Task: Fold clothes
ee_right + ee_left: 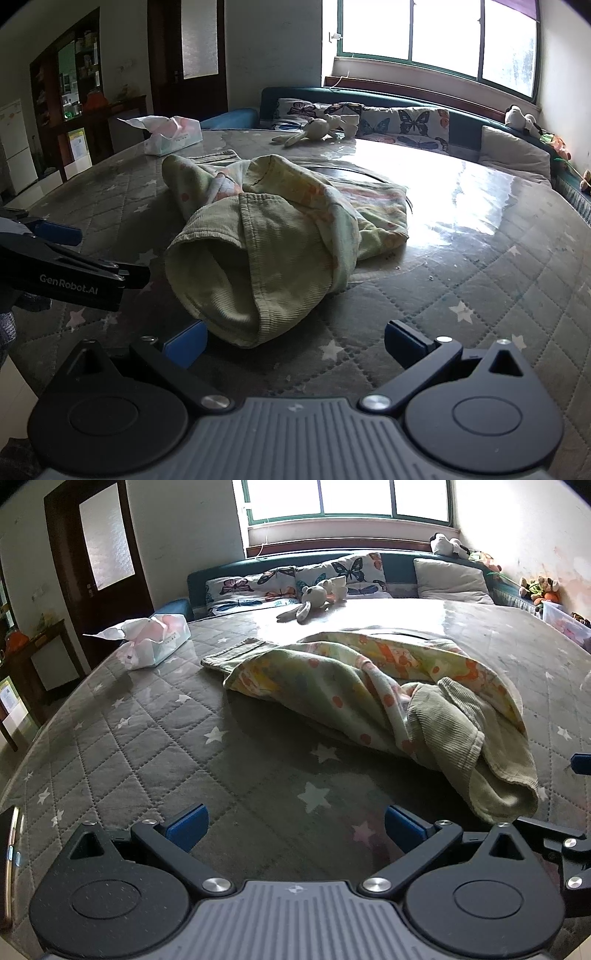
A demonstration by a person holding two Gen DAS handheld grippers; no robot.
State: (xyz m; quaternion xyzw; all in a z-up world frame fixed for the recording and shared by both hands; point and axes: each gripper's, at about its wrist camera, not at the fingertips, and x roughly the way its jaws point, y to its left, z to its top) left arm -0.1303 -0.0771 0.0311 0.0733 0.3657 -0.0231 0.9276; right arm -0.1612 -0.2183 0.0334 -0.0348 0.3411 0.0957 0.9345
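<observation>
A crumpled pale green corduroy garment with an orange and yellow printed lining (pixel 369 686) lies in a heap on the grey star-quilted bed (pixel 155 738). In the right wrist view the garment (pixel 266 236) lies just ahead, its open cuff facing me. My left gripper (pixel 295 827) is open and empty above the quilt, left of the garment's near end. My right gripper (pixel 295 343) is open and empty, its left blue pad (pixel 184 347) close beside the cuff. The left gripper also shows at the left edge of the right wrist view (pixel 55 258).
A tissue box (pixel 155 638) sits at the bed's far left. A plush rabbit (pixel 314 598) and butterfly pillows (pixel 258 590) lie by the headboard. A grey pillow (pixel 450 579) and soft toys (pixel 535 587) sit at the far right. A dark door (pixel 99 554) stands left.
</observation>
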